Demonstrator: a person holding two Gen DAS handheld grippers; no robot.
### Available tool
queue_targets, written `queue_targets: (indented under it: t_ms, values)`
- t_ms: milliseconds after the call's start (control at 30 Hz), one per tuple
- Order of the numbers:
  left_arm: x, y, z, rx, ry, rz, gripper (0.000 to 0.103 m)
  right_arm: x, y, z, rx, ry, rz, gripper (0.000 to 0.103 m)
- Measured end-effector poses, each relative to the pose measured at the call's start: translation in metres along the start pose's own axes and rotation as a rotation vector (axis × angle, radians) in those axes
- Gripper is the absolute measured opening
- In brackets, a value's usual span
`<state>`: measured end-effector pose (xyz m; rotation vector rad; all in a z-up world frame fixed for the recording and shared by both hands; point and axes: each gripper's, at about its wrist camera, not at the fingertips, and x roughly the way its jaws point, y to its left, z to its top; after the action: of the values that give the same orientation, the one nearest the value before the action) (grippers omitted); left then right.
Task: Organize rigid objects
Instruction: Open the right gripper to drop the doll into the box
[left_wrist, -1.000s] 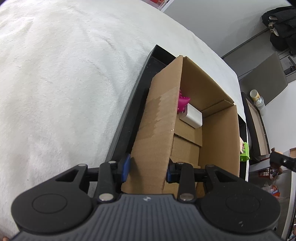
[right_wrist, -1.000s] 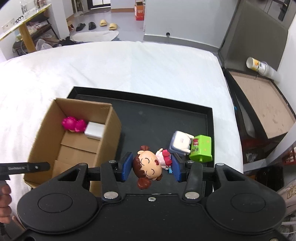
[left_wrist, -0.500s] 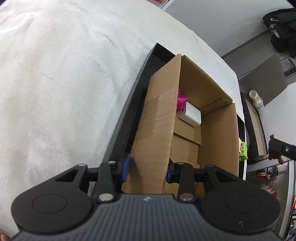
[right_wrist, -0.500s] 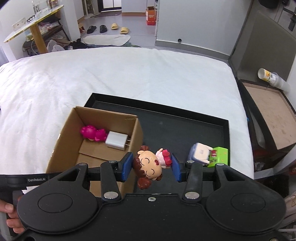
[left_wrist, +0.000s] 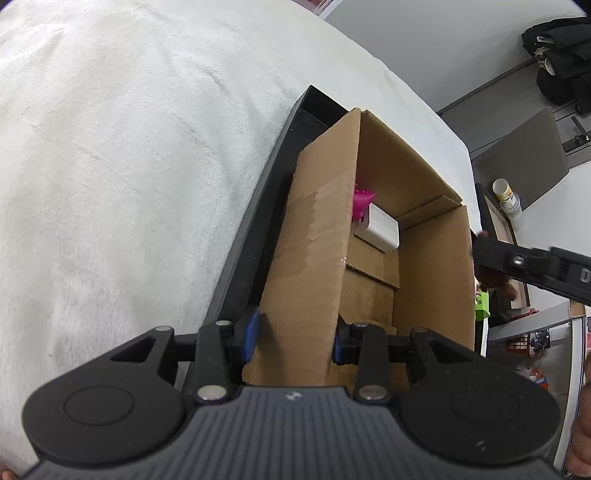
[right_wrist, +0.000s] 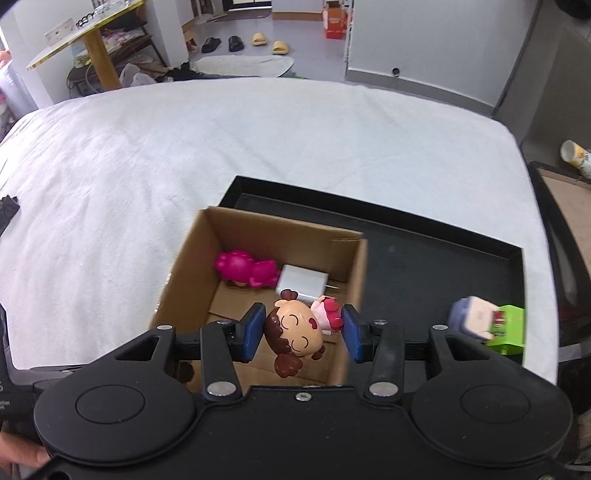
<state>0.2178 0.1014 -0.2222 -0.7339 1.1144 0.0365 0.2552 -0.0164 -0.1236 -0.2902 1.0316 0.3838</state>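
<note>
The right claw (right_wrist: 303, 333) grips a doll (right_wrist: 295, 332) above the open cardboard box (right_wrist: 284, 236); the left claw (left_wrist: 293, 332) pinches the box's wall; released early, the doll could strike the rim and tumble onto the black tray (right_wrist: 443, 258).

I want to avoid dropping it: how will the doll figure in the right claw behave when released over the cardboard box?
The doll figure looks like hard, glossy plastic, so probably stiff and somewhat slippery. Its big round head suggests it may tumble or roll after landing in the cardboard box.
</note>
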Motion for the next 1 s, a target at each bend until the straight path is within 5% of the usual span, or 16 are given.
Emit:
queue_targets:
  t_ms: [500, 633, 1000]
  values:
    - [0.0, 0.006, 0.003, 0.001, 0.001, -0.032, 0.037, 0.043, 0.031, 0.011, 0.067, 0.041, 0.038, 0.045]
    - [0.0, 0.007, 0.004, 0.002, 0.0, -0.038, 0.037, 0.044, 0.026, 0.016, 0.156, 0.013, 0.116, 0.046]
    - [-0.002, 0.01, 0.005, -0.005, -0.005, -0.04, 0.037, 0.026, 0.023, 0.01, 0.123, 0.008, 0.094, 0.046]
